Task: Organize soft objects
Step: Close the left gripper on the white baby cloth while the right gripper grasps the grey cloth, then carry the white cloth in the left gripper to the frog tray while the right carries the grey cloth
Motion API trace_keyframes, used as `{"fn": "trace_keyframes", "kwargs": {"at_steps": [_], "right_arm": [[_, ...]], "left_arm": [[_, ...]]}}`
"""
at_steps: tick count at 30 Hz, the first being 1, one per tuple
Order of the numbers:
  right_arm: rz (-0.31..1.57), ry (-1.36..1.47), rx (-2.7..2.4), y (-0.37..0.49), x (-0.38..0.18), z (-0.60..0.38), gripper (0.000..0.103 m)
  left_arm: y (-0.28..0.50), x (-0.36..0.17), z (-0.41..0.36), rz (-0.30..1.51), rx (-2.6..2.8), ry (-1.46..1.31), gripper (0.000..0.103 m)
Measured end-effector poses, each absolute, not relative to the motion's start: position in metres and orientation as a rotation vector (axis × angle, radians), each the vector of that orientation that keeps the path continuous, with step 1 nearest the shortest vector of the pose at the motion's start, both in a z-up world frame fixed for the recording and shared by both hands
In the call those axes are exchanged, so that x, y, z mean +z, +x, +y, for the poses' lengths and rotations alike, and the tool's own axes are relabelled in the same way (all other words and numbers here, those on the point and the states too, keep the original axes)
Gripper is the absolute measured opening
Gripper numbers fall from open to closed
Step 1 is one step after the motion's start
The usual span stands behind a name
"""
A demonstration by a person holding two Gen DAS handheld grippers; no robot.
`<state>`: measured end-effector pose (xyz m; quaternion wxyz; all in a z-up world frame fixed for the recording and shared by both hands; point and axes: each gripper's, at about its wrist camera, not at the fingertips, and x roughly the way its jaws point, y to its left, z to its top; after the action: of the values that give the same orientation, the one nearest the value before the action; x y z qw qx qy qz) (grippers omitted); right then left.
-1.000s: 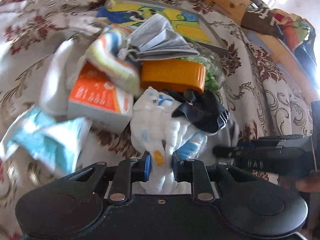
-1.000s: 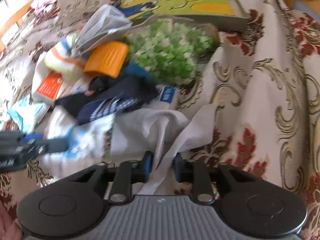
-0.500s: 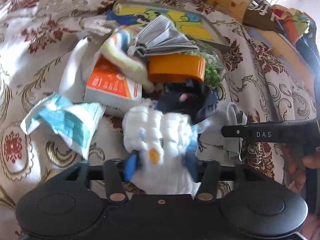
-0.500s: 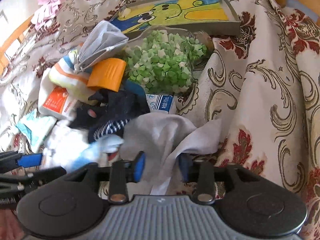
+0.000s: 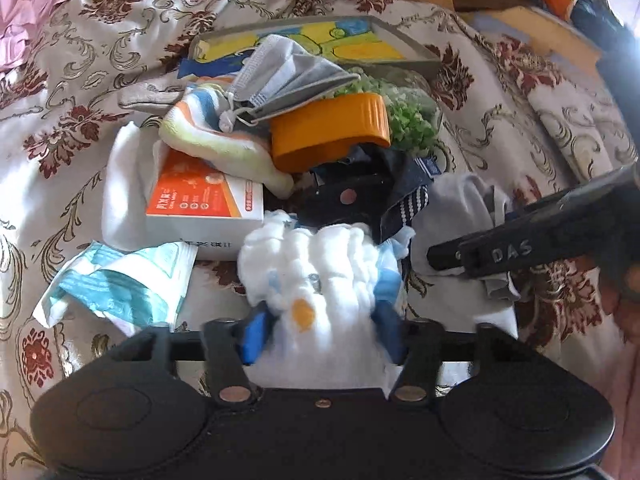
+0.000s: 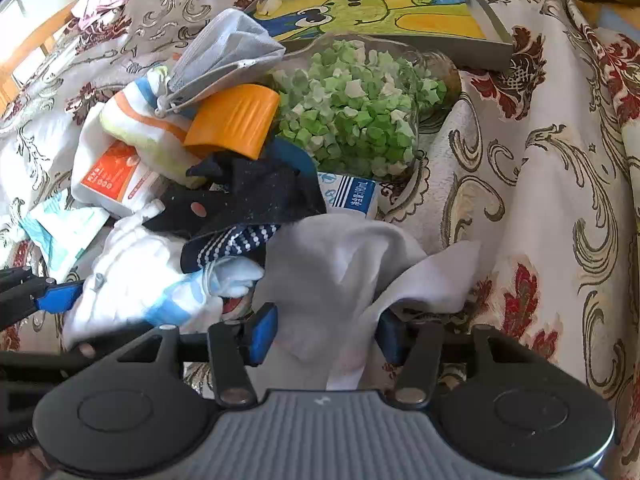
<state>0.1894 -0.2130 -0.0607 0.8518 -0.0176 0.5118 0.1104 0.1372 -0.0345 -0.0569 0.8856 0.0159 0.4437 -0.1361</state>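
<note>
Left to right: left gripper (image 5: 320, 330) w/ jaws closing in on the white fluffy cloth (image 5: 320, 272), pads at its sides, grip uncertain. Dark sock (image 6: 248, 196) overlaps it (likely resists lifting). Right gripper (image 6: 326, 334) w/ jaws just widened, pale grey cloth (image 6: 352, 264) loose between them, prob. released.
</note>
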Motion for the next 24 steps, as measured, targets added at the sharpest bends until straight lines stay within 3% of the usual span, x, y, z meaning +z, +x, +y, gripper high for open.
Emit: {"fn": "trace_keyframes", "kwargs": {"at_steps": [4,5,8,24], "right_arm": [[1.076,-0.028,0.22,0.189,-0.061,-0.215,0.039],[1.075,-0.03,0.217,0.189,-0.06,-0.216,0.029],[1.057,-0.028,0.225,0.186,-0.056,-0.218,0.017],[0.774,0.012,0.305,0.161,-0.012,-0.224,0.009]], "left_arm": [[0.135,-0.053,-0.026,0.926,-0.269,-0.007,0.03],[0.134,-0.052,-0.024,0.925,-0.268,-0.009,0.029],[0.129,-0.046,-0.021,0.912,-0.273,-0.03,0.023],[0.106,-0.007,0.019,0.654,-0.32,-0.324,0.021]]}}
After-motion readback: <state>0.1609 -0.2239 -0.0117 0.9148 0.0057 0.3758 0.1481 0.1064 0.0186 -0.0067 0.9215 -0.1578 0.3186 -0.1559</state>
